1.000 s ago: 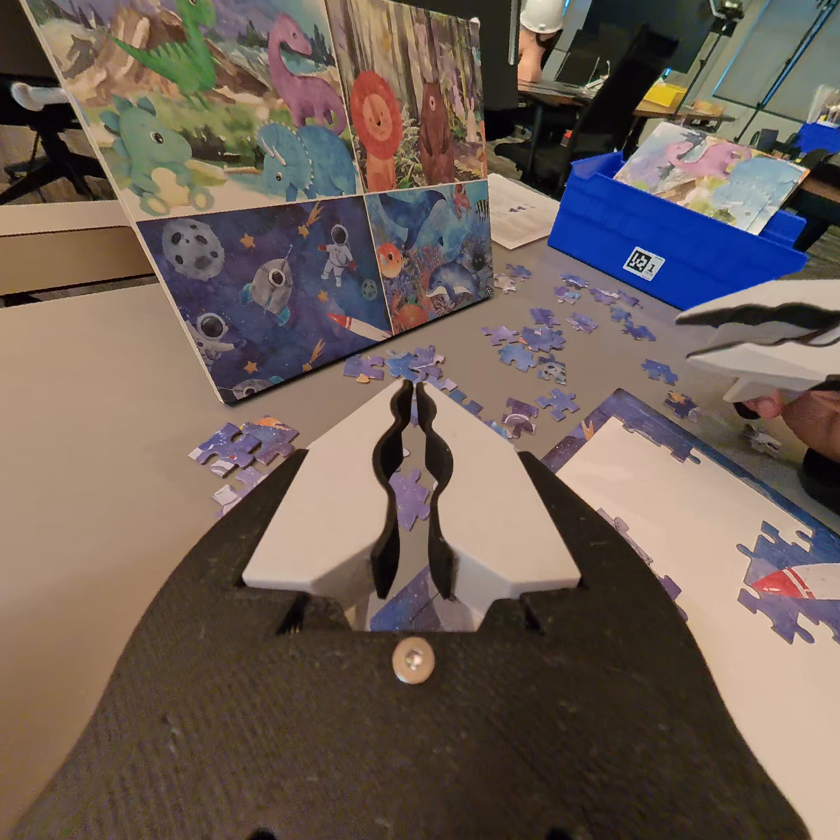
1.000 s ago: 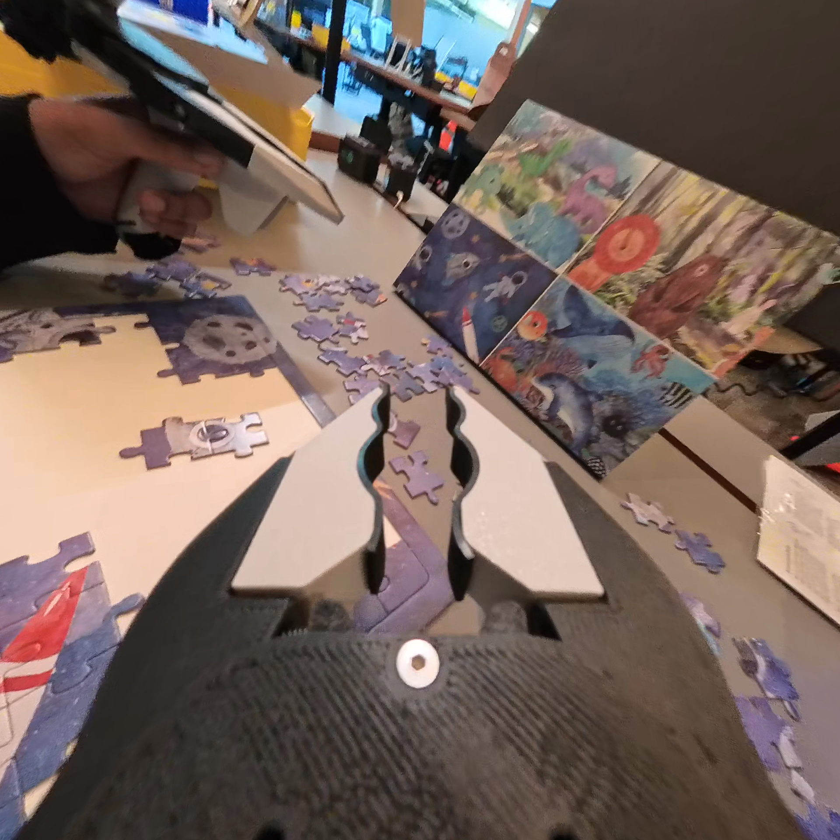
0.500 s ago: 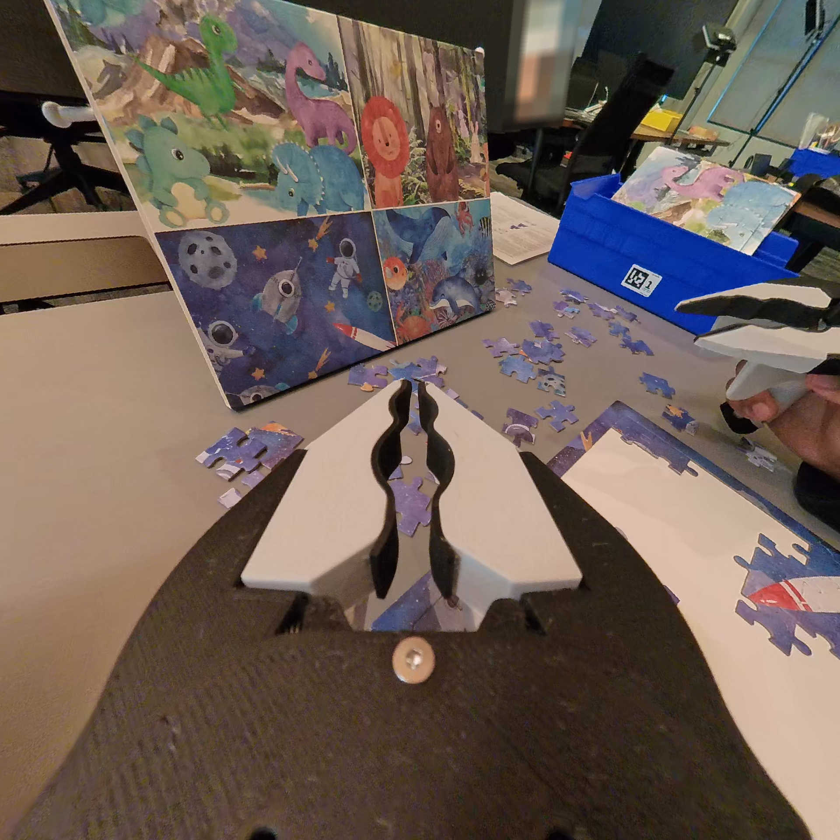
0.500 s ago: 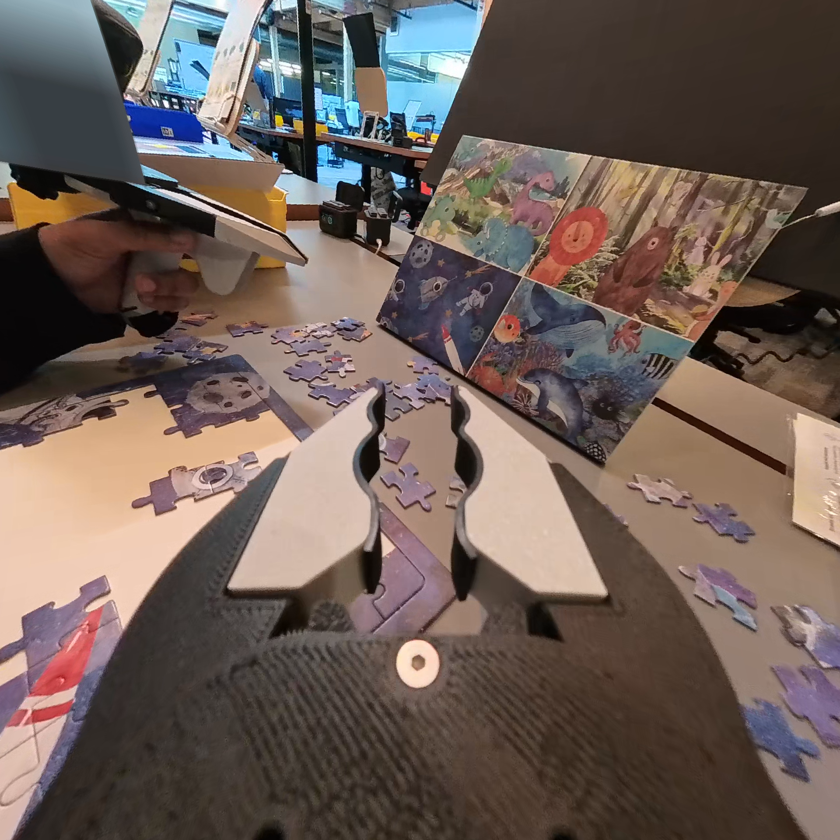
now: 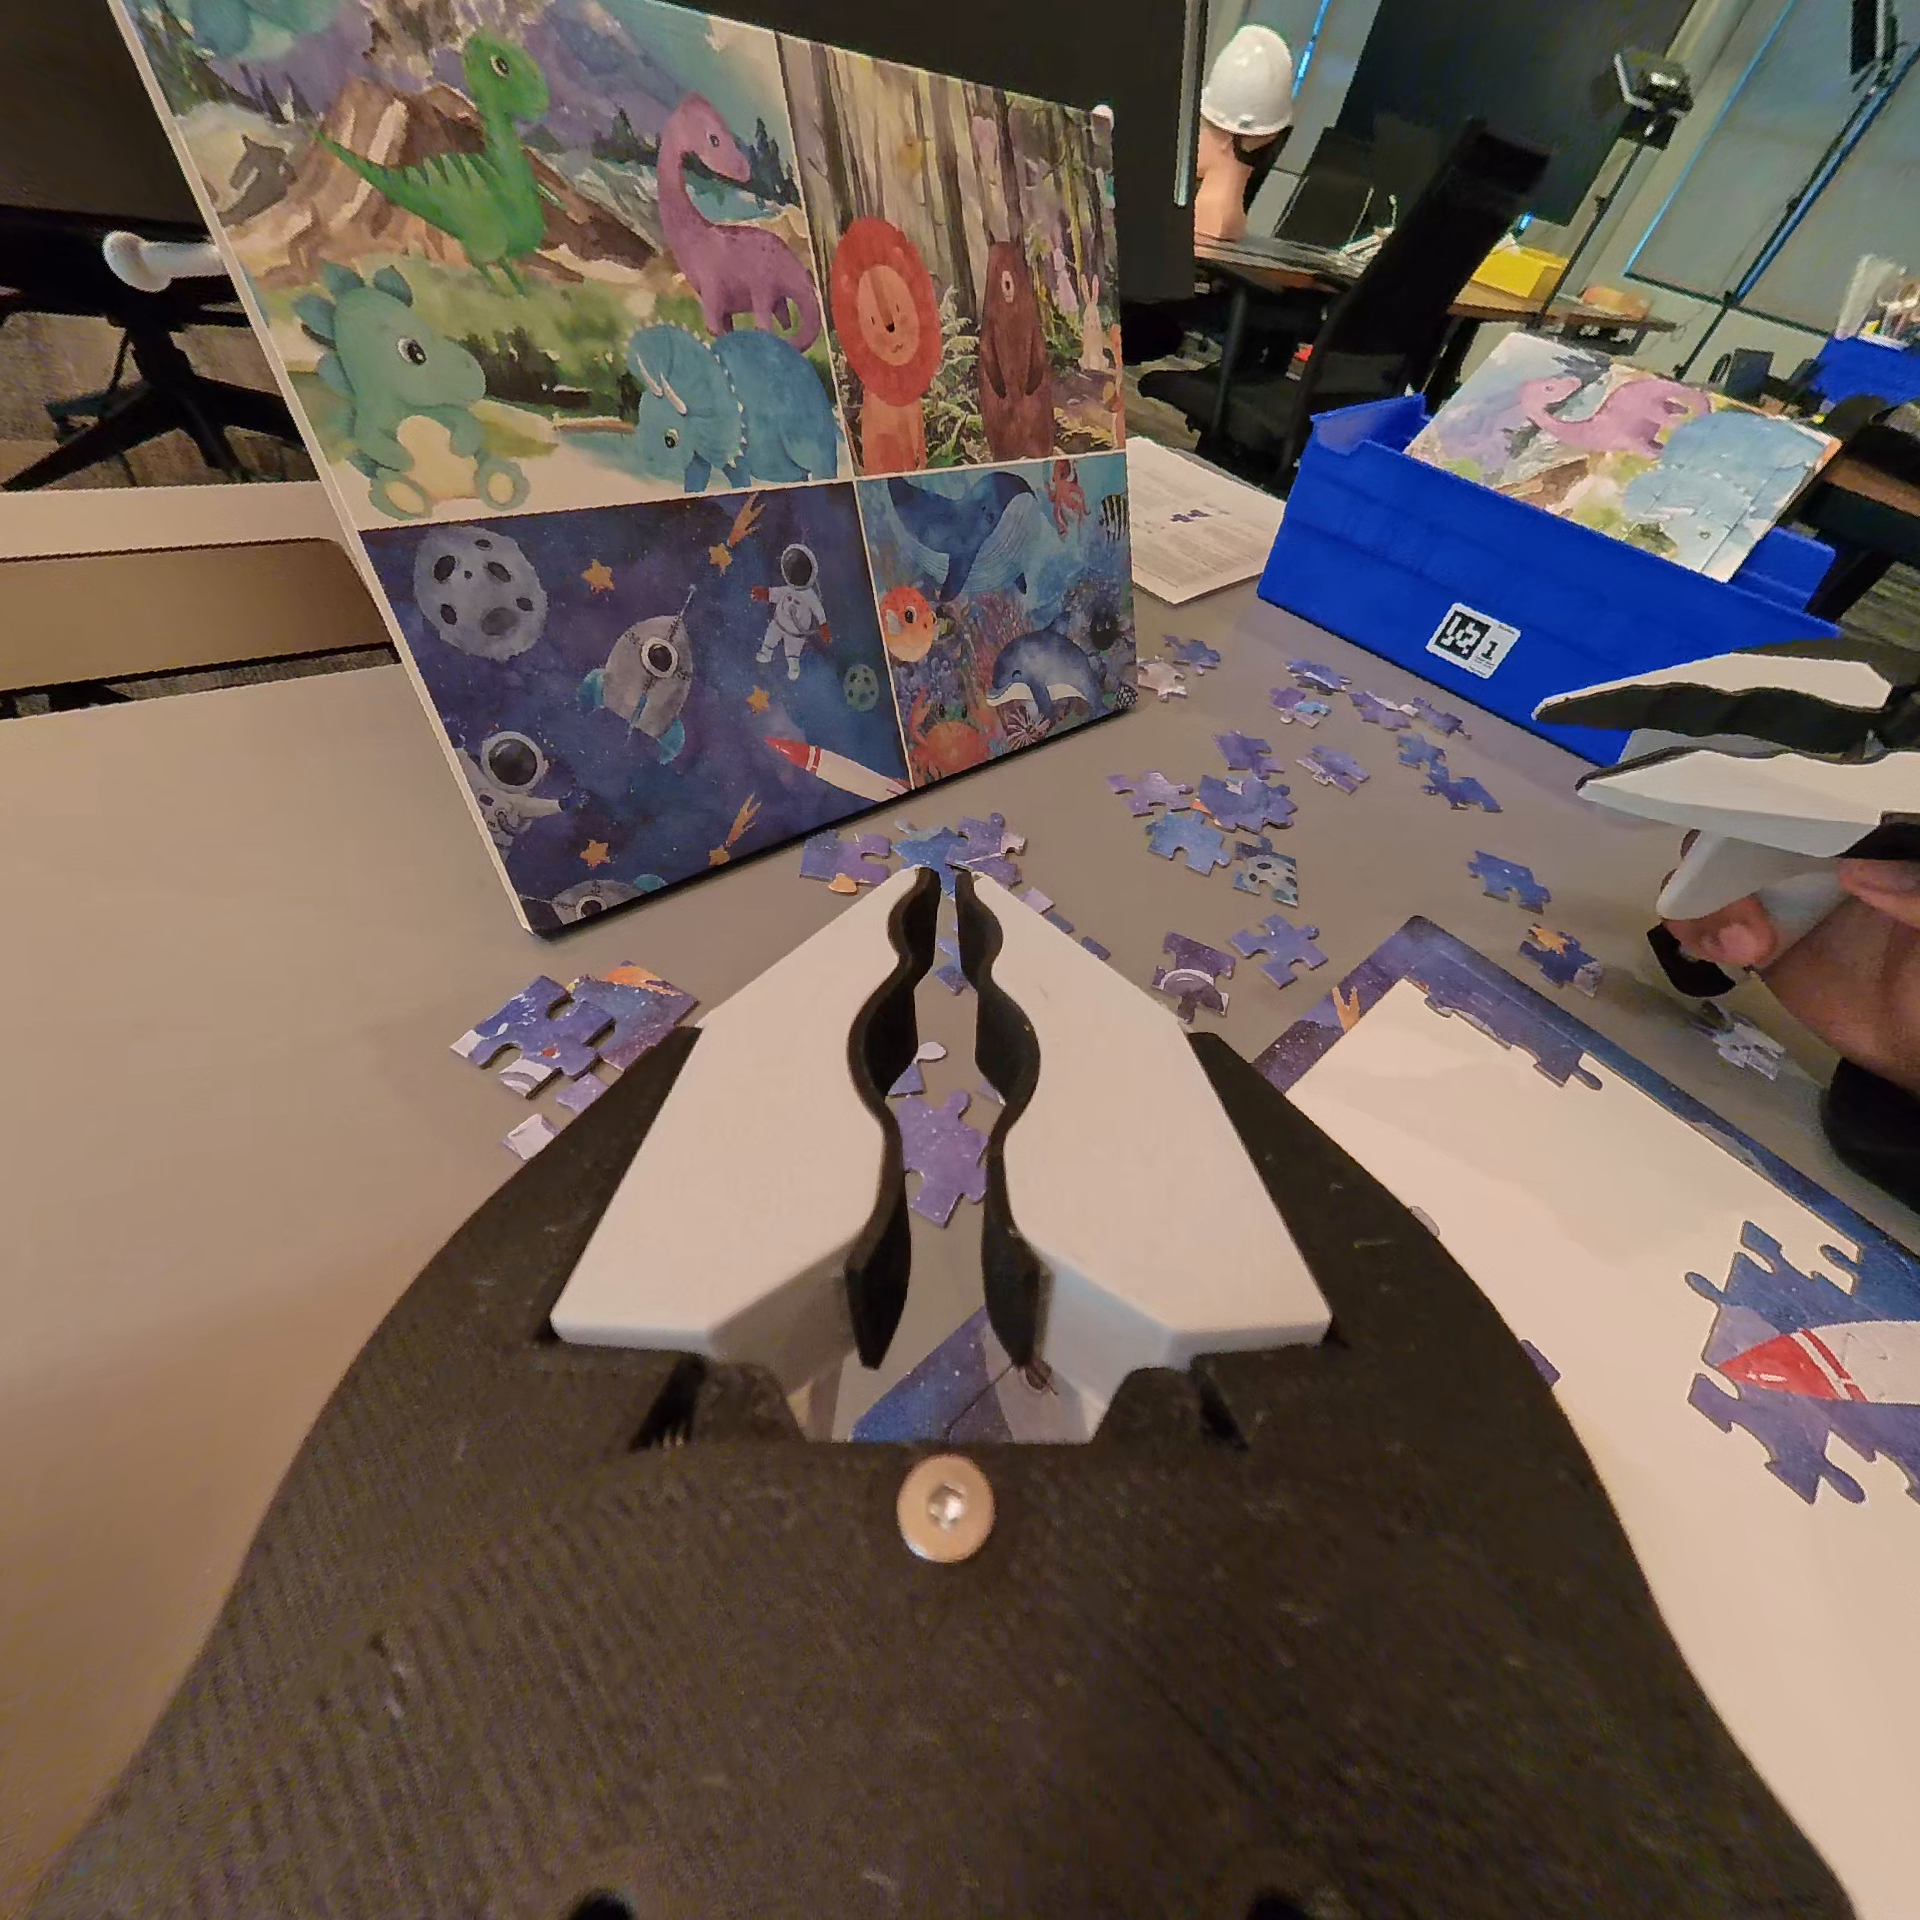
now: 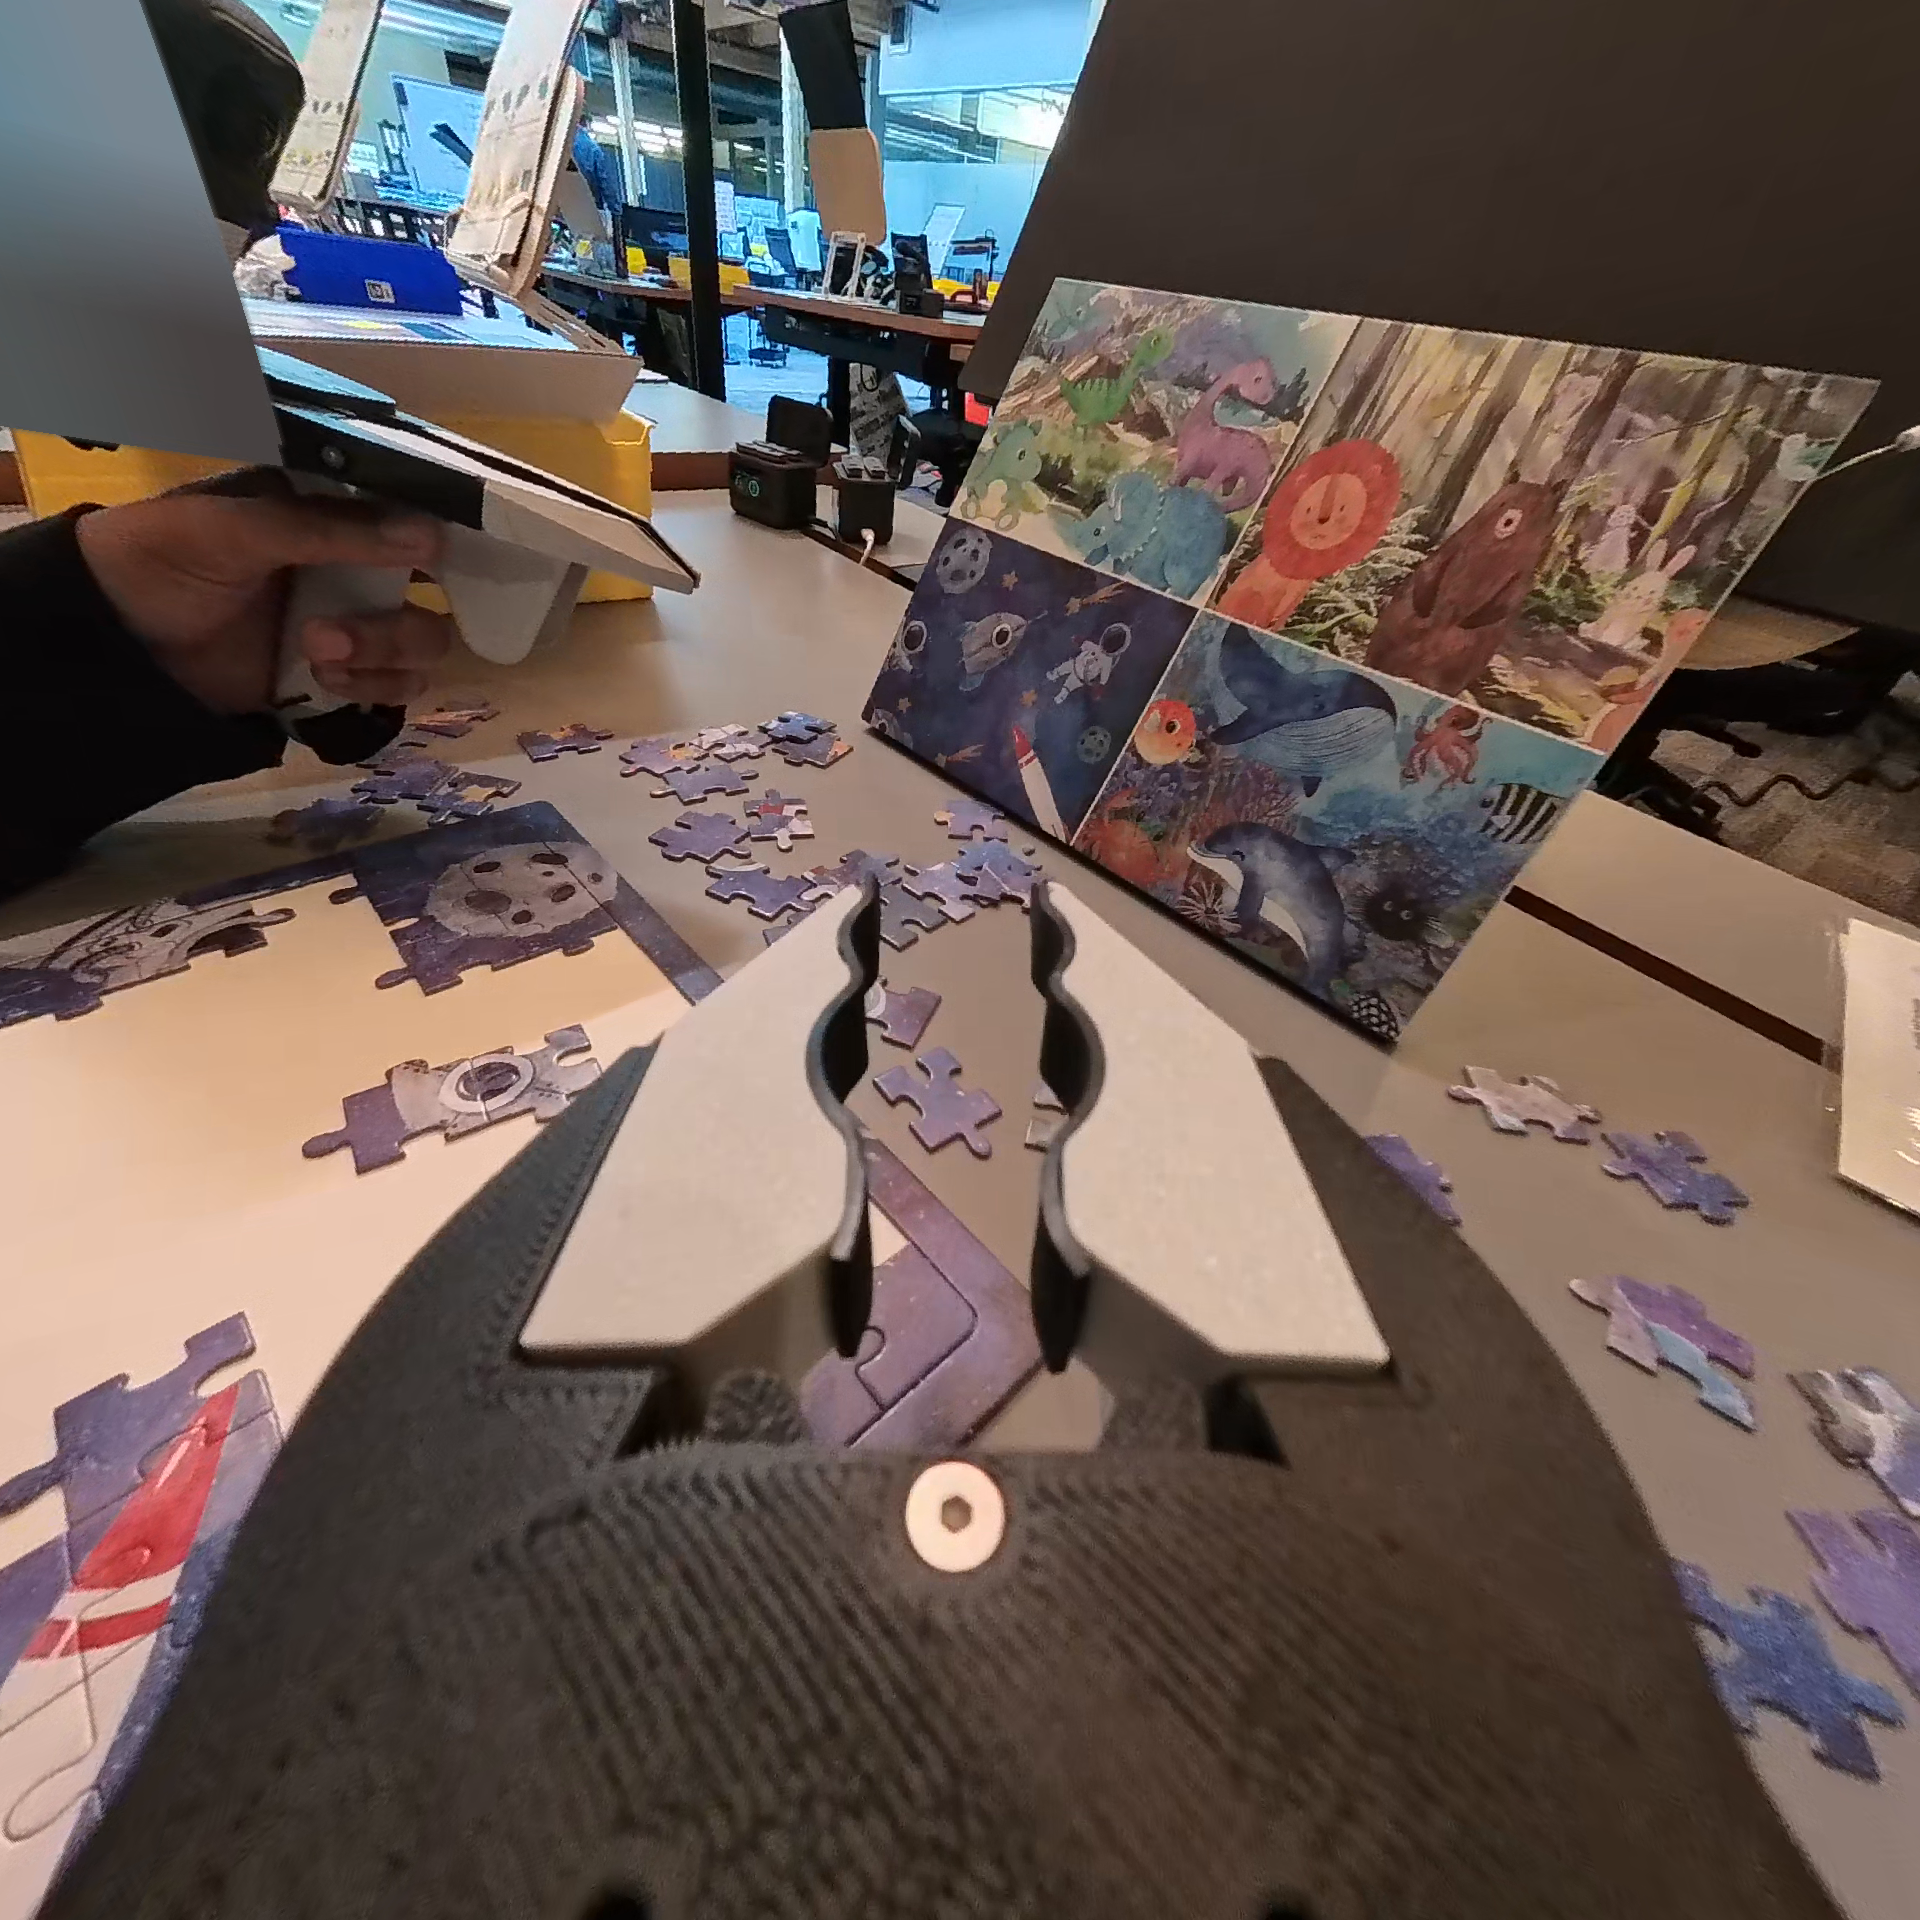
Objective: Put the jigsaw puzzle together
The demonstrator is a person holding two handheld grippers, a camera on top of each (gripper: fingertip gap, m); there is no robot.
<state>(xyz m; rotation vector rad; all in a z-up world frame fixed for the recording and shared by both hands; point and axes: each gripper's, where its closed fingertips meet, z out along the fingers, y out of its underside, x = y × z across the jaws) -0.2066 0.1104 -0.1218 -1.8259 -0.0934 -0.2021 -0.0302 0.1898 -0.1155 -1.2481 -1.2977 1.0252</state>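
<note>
Left claw first: it's pinched down so the tips are nearly touching, just a thin slit between them, and I don't see any piece caught in there. It hangs over the grey table in the middle of its frame. A purple starry piece lies flat on the table and shows through the wavy gap lower down the fingers, not touching them.

My right claw is parted, with a clear gap between the pads and nothing pressed in it. Through that gap I see another blue piece lying on the table below, clear of both pads. A cluster of loose pieces sits just past the tips.

Around them:
- the puzzle tray is at lower right of the left view, mostly bare cream, with a rocket patch at its right edge
- a moon patch is fitted in the tray's corner, left of centre in the right view
- the picture board leans up top, space scene at its bottom left
- the blue bin is at upper right, well apart from both claws
</note>
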